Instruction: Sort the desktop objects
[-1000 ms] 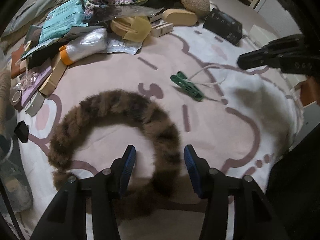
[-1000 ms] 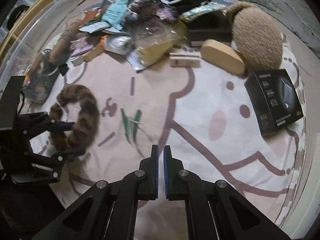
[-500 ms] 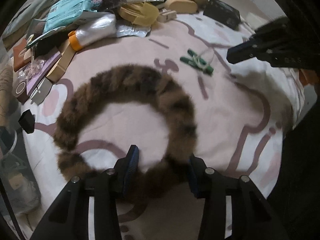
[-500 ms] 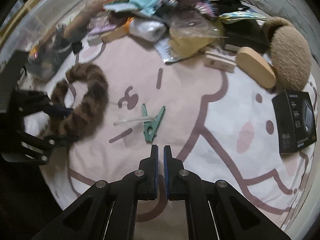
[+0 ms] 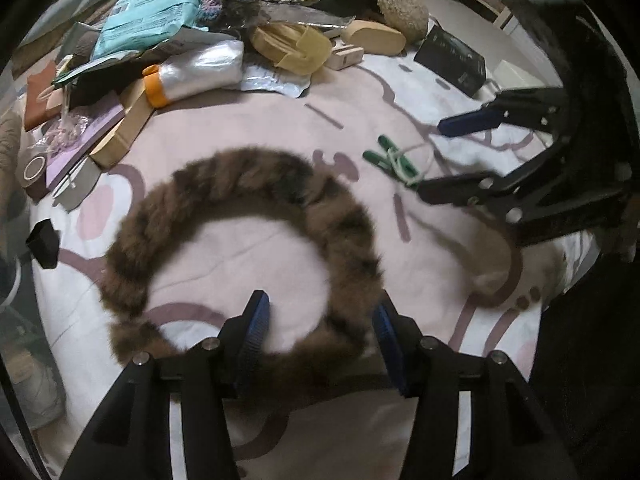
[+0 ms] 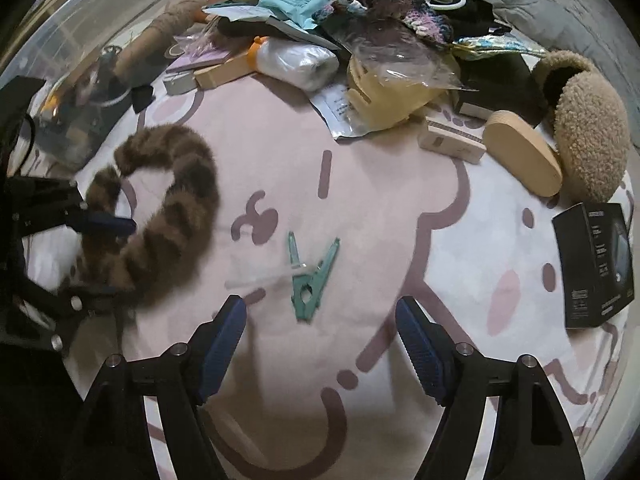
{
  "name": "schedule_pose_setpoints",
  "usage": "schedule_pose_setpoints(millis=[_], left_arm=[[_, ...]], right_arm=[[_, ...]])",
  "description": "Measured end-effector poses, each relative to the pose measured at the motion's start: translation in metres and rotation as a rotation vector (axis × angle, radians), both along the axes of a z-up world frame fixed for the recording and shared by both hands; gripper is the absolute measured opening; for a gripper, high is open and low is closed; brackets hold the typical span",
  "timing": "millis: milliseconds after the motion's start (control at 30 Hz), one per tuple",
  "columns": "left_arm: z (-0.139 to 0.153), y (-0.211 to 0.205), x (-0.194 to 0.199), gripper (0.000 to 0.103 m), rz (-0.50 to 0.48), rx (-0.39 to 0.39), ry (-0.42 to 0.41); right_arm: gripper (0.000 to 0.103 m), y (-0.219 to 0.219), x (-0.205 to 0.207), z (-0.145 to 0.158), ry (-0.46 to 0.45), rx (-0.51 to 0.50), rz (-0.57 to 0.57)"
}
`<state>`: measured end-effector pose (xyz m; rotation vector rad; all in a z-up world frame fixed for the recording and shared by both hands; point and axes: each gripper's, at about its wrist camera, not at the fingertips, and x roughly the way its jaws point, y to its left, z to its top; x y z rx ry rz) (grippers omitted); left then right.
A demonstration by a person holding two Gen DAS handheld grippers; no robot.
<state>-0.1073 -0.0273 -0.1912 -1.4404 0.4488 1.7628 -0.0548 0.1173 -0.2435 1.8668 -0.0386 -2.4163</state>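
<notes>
Headband (image 6: pixel 168 208) left on blanket (image 6: pixel 380 200), clothespin (image 6: pixel 312 276) centre, box (image 6: pixel 596 264) right – clutter pile (image 6: pixel 320 40) behind all 3.

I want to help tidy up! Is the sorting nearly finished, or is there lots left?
Lots left. Nothing looks sorted yet: the pile sits jumbled at the blanket's far edge. Right now the left gripper straddles the furry brown headband, jaws opening, not pinching it. The right gripper is opening above the green clothespin, holding nothing.

Fur headband (image 5: pixel 256 184): shaggy brown pile. Clothes peg (image 6: pixel 310 274): smooth green plastic. Blanket (image 6: pixel 400 208): soft matt cloth. Box (image 6: pixel 596 264), three o'clock: satin black card. Slipper (image 6: pixel 588 132): nubbly fleece.
</notes>
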Motion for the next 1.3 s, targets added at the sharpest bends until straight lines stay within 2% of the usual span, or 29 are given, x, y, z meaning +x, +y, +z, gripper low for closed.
schedule_pose_setpoints(millis=[100, 167, 233, 333, 500, 533, 567, 600, 700, 933, 1300], left_arm=[[0.001, 0.009, -0.001, 0.052, 0.002, 0.008, 0.003], [0.002, 0.013, 0.0, 0.052, -0.001, 0.007, 0.004], [0.0, 0.019, 0.0, 0.052, -0.005, 0.0, 0.001], [-0.004, 0.022, 0.0, 0.052, -0.003, -0.016, -0.002], [-0.008, 0.028, 0.001, 0.052, -0.009, -0.043, 0.013], [-0.008, 0.029, 0.001, 0.049, -0.013, -0.044, 0.014], [-0.007, 0.03, 0.002, 0.034, -0.017, -0.049, 0.022], [-0.007, 0.031, 0.002, 0.022, -0.022, -0.065, 0.038], [-0.006, 0.031, 0.001, 0.016, -0.021, -0.089, 0.051], [0.005, 0.025, -0.002, 0.014, -0.004, -0.075, 0.078], [0.055, 0.025, -0.025, 0.013, 0.081, 0.0, 0.186]], right_arm=[[0.075, -0.005, -0.006, -0.005, -0.01, 0.001, 0.005], [0.06, -0.009, -0.01, -0.008, -0.011, 0.008, 0.011], [0.054, -0.009, -0.015, -0.013, -0.023, -0.002, -0.003], [0.053, -0.009, -0.019, -0.02, -0.046, -0.002, -0.01], [0.033, -0.004, -0.023, -0.019, -0.028, -0.029, -0.023], [0.027, -0.001, -0.023, -0.019, -0.023, -0.038, -0.025], [0.024, 0.0, -0.024, -0.018, -0.022, -0.041, -0.028], [0.024, 0.002, -0.024, -0.018, -0.022, -0.044, -0.034], [0.024, 0.008, -0.024, -0.014, -0.011, -0.05, -0.047], [0.024, 0.016, -0.022, 0.001, 0.036, -0.057, -0.065], [0.024, 0.018, -0.027, 0.032, 0.12, -0.093, -0.114]])
